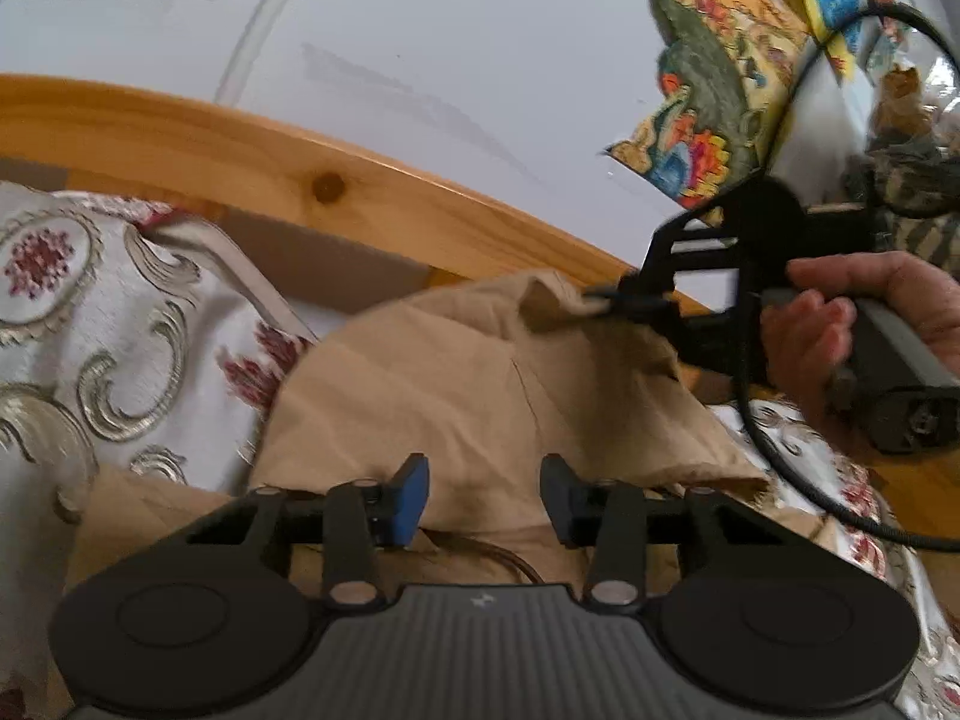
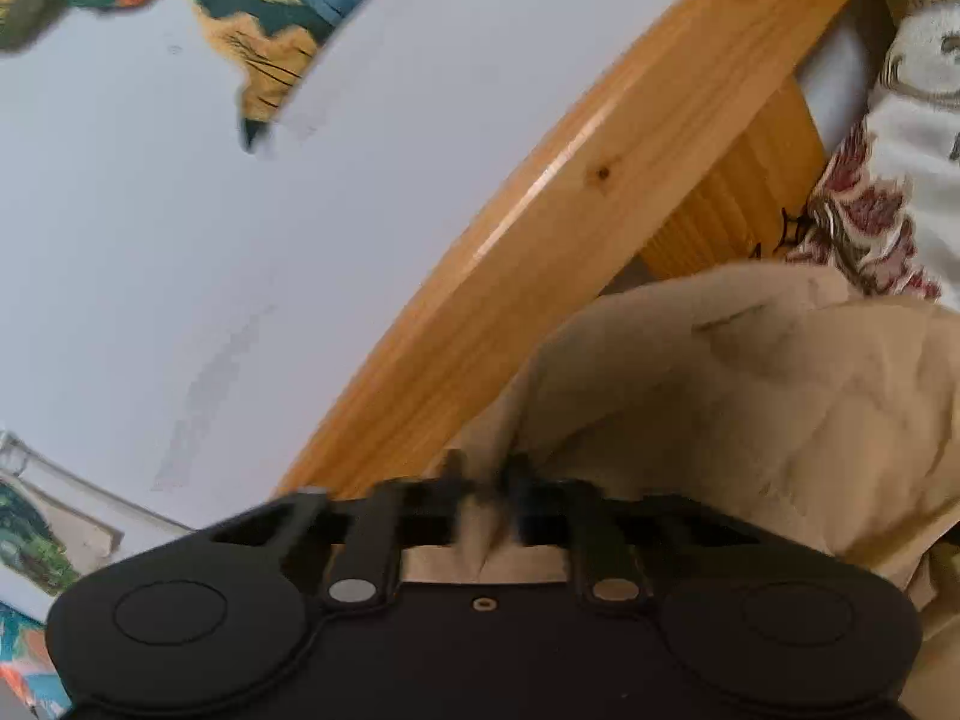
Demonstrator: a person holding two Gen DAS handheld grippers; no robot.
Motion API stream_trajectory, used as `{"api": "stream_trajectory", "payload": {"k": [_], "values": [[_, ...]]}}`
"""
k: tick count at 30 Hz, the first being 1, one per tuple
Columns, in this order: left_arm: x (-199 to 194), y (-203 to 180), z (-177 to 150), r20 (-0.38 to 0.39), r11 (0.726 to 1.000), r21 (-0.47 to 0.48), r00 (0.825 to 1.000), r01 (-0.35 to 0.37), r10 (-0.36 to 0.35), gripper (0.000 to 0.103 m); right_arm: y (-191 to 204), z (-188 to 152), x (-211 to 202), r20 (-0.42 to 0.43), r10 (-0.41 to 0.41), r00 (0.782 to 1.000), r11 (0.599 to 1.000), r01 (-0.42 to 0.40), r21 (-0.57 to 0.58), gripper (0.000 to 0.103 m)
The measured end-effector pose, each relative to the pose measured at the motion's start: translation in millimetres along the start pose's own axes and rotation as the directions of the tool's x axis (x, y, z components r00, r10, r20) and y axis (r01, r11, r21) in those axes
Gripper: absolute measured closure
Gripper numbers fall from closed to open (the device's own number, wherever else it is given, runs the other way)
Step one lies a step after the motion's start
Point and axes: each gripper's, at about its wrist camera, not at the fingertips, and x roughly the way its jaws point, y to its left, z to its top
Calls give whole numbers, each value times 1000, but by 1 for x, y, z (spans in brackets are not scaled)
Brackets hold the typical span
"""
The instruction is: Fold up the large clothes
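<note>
Left wrist view: right tongs [image 1: 606, 300] pinch the garment's [image 1: 456, 384] corner, raising it to fold.
Left tongs [image 1: 485, 498] gape low-centre, gripping nothing, over cloth on the bed [image 1: 90, 300].

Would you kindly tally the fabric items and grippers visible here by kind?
Tan garment: 1
Floral bedspread: 1
Colourful cloth: 1
Grippers: 2, the left gripper open, the right gripper shut on the tan garment
Total: 5
</note>
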Motion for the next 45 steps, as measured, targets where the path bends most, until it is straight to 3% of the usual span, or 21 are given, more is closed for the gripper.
{"api": "stream_trajectory", "payload": {"k": [4, 11, 13, 16, 19, 21, 26, 29, 31, 33, 35, 37, 40, 41, 43, 45], "values": [[1, 4, -8, -33, 999, -39, 999, 33, -34, 61, 2, -10, -50, -6, 111, 994, 984, -111, -141, 100], [3, 11, -23, -110, 995, -96, 994, 7, -18, 62, -32, -52, -135, -50, 285, 957, 935, -289, -206, 101], [-5, 14, -31, -170, 995, -97, 985, 25, -42, 59, -45, -71, -154, -67, 292, 954, 920, -300, -253, 101], [-33, 26, -50, -237, 988, -130, 964, 87, -117, 44, -62, -96, -177, -91, 293, 952, 897, -306, -320, 101], [-63, 38, -64, -261, 971, -186, 946, 148, -194, 33, -85, -126, -200, -113, 277, 954, 868, -298, -396, 101], [-78, 40, -69, -261, 968, -194, 943, 158, -207, 28, -101, -141, -204, -129, 250, 960, 865, -281, -415, 101], [-90, 47, -61, -186, 949, -260, 955, 180, -233, 16, -148, -177, -198, -156, 134, 979, 922, -181, -343, 101], [-84, 49, -57, -169, 946, -293, 966, 141, -197, 14, -160, -198, -194, -151, -14, 988, 920, -47, -389, 92], [-79, 50, -56, -184, 952, -298, 974, 75, -134, 18, -165, -202, -200, -127, -39, 991, 919, -14, -394, 88], [-75, 53, -56, -203, 951, -310, 977, -3, -63, 29, -167, -196, -209, -91, -44, 995, 925, 6, -379, 76], [-70, 56, -55, -219, 945, -327, 975, -28, -47, 37, -168, -186, -221, -20, -44, 999, 936, 34, -352, 53], [-68, 57, -55, -223, 938, -345, 972, -11, -71, 49, -165, -174, -231, 51, -25, 998, 942, 41, -334, 46], [-58, 55, -50, -234, 923, -383, 969, -22, -74, 74, -153, -155, -239, 181, 8, 983, 938, 56, -342, 30], [-55, 56, -47, -238, 920, -391, 969, -39, -60, 93, -149, -148, -238, 225, 18, 974, 941, 60, -333, 22], [-49, 56, -39, -256, 911, -398, 967, -105, 0, 100, -147, -134, -232, 278, 26, 960, 948, 65, -312, 21], [-51, 59, -32, -234, 904, -407, 971, -134, 38, 102, -144, -124, -217, 304, -30, 952, 945, 126, -302, 27]]}}
